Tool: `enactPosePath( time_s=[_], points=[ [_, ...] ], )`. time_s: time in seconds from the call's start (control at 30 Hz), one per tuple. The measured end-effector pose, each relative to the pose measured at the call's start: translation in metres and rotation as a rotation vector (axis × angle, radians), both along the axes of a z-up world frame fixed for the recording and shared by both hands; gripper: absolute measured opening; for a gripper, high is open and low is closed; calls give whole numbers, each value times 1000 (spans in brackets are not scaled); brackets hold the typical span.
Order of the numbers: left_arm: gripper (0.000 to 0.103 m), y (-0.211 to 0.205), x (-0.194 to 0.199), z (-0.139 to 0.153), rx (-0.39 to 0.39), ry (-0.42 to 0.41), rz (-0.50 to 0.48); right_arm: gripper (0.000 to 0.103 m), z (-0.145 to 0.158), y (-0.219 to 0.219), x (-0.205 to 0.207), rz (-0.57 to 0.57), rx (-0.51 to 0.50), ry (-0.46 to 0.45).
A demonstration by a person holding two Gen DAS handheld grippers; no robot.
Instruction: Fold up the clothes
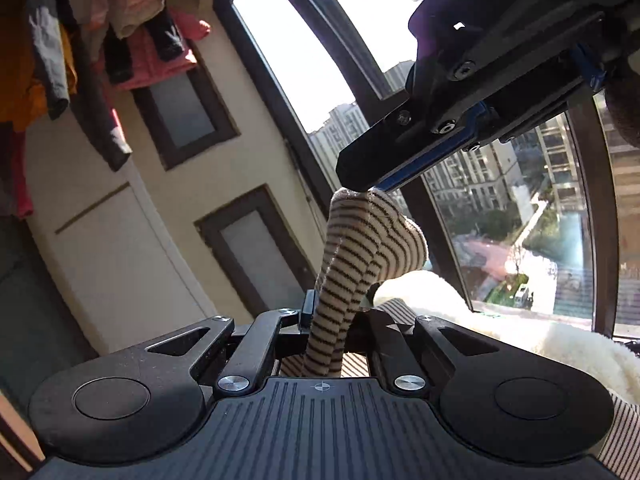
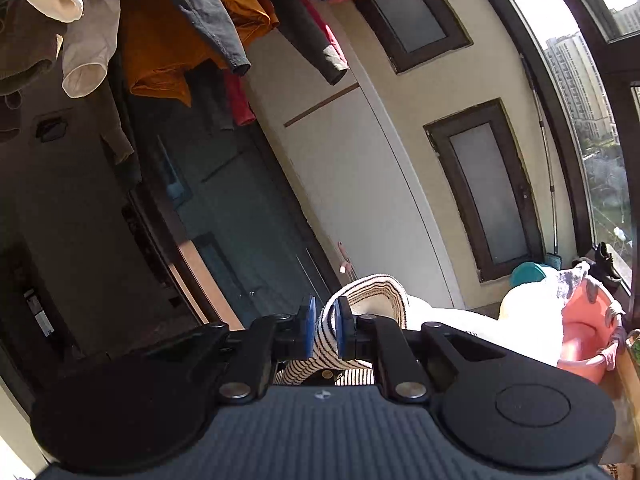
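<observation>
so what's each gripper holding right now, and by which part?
Both grip the same striped garment. The left gripper pinches a bunched, rope-like stretch of it; the right gripper pinches a folded edge. Which part of the garment that is cannot be told.

Hanging garments [image 2: 168, 36] overhead, orange, grey, red, cream. Two frosted panels [image 2: 488, 192] in beige wall [image 2: 404, 128]. Dark-framed window [image 1: 516, 184] facing apartment towers [image 1: 476, 168]. Pink basin [image 2: 588, 328] near sill; black shoe [image 2: 606, 260] on ledge.

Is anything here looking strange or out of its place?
Nothing looks damaged or spilled. Both grippers, left gripper and right gripper, pinch the striped garment, which is bunched and twisted between them, not spread flat.
</observation>
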State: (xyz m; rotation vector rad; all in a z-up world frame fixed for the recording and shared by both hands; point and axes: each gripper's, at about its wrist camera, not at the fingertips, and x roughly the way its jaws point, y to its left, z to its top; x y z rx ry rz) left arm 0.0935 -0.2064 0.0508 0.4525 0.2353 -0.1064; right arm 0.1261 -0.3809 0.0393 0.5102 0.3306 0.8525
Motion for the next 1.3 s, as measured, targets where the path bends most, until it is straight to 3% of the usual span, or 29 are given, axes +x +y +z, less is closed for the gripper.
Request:
enactPosePath(
  time_s=[0.03,0.13,0.3,0.4,0.47,0.53,0.63,0.7,0.9,0.93,0.97,1.0,1.07,1.13,1.2,1.3],
  points=[
    [6,18,-6,7,-34,-4,47,13,11,-4,-3,-39,-32,-41],
    [6,75,-23,28,-113,-20,205,44,57,0,-18,-134,-101,-113],
    [6,177,-71,50,-200,-25,455,45,127,32,-21,-47,-174,-136],
    [6,215,-99,54,-216,-26,544,45,148,88,-27,35,-247,-202],
    [6,233,-116,54,-212,-37,588,45,148,151,-18,81,-315,-239],
    [6,255,-132,53,-224,-49,645,45,186,169,-28,103,-401,-265],
    [7,287,-150,48,-312,-47,697,45,240,194,-42,132,-529,-307],
    [7,303,-160,40,-362,-42,720,46,263,196,-57,143,-637,-364],
    [9,318,-175,12,-478,17,742,54,319,195,-76,152,-896,-394],
    [9,317,-177,9,-489,23,742,53,321,188,-83,153,-927,-402],
    [9,315,-177,8,-491,22,743,24,309,169,-94,158,-943,-427],
    [9,313,-178,9,-493,18,742,8,293,149,-107,154,-945,-463],
    [9,311,-176,13,-499,9,738,8,244,102,-136,126,-920,-550],
    [9,314,-163,24,-518,-4,727,8,188,99,-165,40,-869,-596],
    [9,313,-152,35,-543,-21,710,8,166,70,-165,-82,-825,-608],
    [9,304,-135,52,-592,-54,660,8,161,-9,-130,-280,-766,-563]
  ],
)
